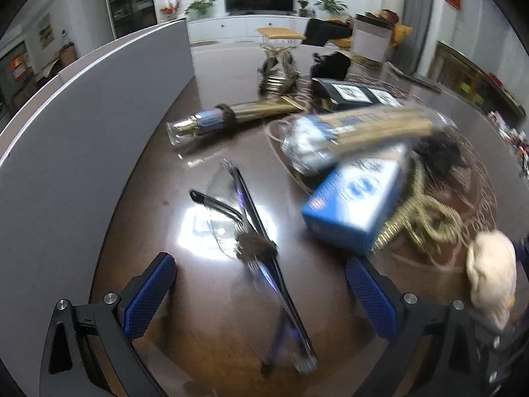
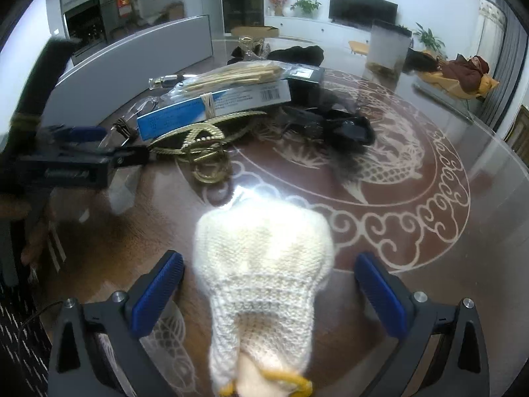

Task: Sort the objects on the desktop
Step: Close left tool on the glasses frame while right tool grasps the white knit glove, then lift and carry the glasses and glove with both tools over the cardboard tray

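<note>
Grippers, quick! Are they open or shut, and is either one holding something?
Left gripper: open, holding nothing; glasses lie between its fingers.
Right gripper: open, holding nothing; knitted item sits between its fingers.

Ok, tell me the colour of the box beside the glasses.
Blue, with white print: the box shows best in the left wrist view.

Right gripper: my jaws stand wide apart | white knitted glove lies between them on the table, touching neither pad | blue box, gold chain beyond | left gripper at left edge.
</note>
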`<state>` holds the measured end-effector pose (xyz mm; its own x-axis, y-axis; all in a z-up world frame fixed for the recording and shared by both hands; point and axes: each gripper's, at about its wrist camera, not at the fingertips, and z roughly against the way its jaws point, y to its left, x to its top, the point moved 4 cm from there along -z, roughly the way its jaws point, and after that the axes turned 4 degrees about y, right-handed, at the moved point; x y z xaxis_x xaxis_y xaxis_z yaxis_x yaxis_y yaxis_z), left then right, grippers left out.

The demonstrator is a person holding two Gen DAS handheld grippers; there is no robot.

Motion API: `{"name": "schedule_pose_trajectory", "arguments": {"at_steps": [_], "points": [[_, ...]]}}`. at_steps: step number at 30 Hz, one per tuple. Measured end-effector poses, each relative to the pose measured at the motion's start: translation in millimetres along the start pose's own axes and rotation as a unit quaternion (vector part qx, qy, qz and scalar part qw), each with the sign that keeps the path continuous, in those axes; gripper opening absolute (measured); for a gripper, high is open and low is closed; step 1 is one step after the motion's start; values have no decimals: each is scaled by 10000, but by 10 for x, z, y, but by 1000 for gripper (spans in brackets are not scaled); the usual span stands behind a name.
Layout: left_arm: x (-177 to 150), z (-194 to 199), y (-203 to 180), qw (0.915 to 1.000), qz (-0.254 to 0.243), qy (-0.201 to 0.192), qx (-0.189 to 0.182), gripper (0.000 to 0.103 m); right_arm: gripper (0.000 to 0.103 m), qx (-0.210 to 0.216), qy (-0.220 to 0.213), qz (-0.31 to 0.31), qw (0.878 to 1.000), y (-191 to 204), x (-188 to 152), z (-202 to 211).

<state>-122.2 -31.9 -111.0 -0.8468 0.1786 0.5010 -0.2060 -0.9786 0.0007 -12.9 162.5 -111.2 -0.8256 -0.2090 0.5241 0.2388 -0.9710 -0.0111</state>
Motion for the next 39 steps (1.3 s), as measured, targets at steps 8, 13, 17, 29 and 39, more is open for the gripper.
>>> {"name": "schedule_pose_trajectory", "arguments": {"at_steps": [8,13,17,29,39], "points": [[-80,140,107,9997,-92,-245,-39,24,103,2,-1,0,10000,-7,-4,-4],[-208,233,39,9994,73,-64,-333,22,103,77,134,78,9999,-38,-7,3],[-326,305,4,9983,345,72,-459,22,97,353,204,-317,9987,-135,-26,86],[-534,927,-6,9942,615,-495,-737,21,42,549,-174,-232,9981,-148,-51,525],[-640,1528,310,9882,967,-938,-732,21,42,872,-220,-317,9954,-35,24,510]]}}
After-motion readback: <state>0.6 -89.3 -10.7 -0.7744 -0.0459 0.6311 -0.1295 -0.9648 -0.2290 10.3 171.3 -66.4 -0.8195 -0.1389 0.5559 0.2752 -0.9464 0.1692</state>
